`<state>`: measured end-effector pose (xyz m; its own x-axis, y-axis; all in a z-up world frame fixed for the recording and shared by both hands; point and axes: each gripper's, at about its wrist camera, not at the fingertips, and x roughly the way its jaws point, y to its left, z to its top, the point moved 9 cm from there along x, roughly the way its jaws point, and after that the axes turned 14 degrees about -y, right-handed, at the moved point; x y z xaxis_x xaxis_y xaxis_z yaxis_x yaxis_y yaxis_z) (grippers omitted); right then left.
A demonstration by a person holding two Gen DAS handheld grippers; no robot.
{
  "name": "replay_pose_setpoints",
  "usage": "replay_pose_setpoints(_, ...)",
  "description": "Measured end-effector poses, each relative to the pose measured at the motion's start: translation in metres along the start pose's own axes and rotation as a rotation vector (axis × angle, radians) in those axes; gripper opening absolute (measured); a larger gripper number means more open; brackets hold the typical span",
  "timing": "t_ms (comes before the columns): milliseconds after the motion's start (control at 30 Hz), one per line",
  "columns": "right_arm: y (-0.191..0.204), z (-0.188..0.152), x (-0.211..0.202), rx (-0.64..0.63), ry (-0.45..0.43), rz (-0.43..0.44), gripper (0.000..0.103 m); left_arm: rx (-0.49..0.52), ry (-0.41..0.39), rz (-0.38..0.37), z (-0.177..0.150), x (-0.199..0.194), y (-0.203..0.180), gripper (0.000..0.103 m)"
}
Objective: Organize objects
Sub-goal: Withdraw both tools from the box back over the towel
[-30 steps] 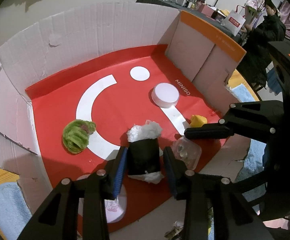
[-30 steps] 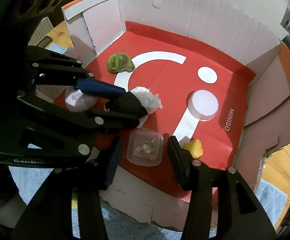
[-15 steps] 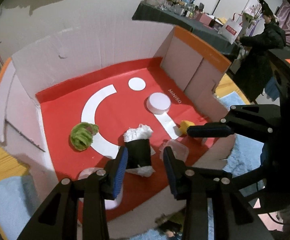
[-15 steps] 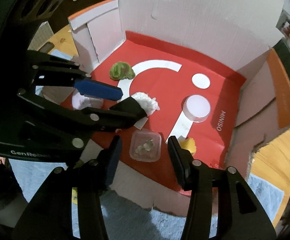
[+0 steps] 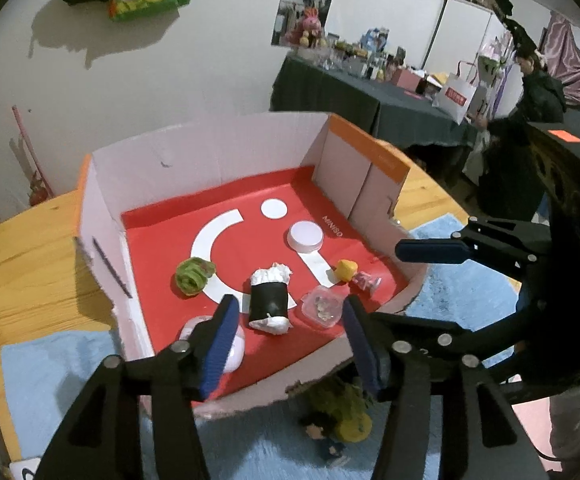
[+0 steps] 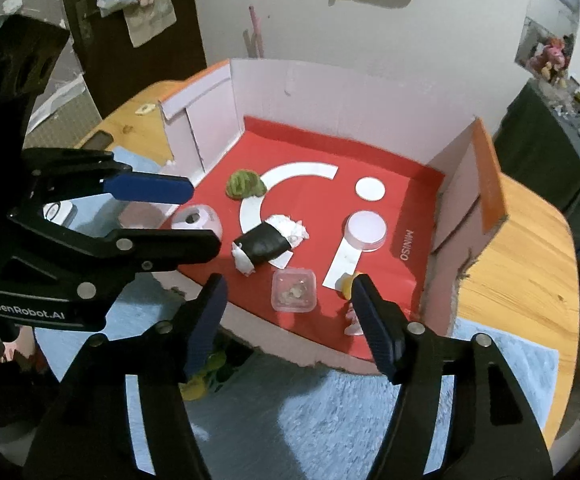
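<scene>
Your left gripper [image 5: 286,340] jaws just widened, empty, above the black-and-white roll [image 5: 269,300] lying on the red floor of the cardboard box [image 5: 210,152], your right gripper [image 6: 290,320] likewise just widened, holding nothing, over the clear container [image 6: 293,290] near the box's front edge.

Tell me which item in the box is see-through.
The small square container near the front edge: clear plastic, contents visible through its lid. The round white jar, black-and-white roll and green bundle are opaque.
</scene>
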<state>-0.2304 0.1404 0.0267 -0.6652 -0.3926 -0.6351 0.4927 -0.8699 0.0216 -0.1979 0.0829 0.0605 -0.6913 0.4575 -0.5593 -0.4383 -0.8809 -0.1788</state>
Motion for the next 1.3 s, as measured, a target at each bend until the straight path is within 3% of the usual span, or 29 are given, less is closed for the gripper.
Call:
replay_pose_setpoints(133,0.005,0.003,-0.019,0.008,-0.050,-0.018,0.070,0.007,-0.056,0.035,0.002,-0.017,-0.001,0.063)
replay_pose_setpoints(367,0.009,-0.002,-0.050,0.030,-0.131,-0.062,0.080,0.027,-0.168,0.121,-0.001,-0.053,-0.001,0.080)
replay_pose_setpoints(767,0.018,-0.029,-0.082,0.062,-0.234,-0.159,0.090,-0.001,-0.264,0.198,-0.032,-0.092,-0.006,0.096)
replay_pose_setpoints(1067,0.018,-0.058,-0.082,0.123,-0.259,-0.204,0.090,-0.035,-0.280,0.270,-0.073,-0.093,0.001,0.102)
replay_pose_setpoints(1300,0.013,-0.082,-0.074,0.155,-0.263,-0.248,0.090,-0.079,-0.216,0.292,-0.110,-0.072,0.009,0.102)
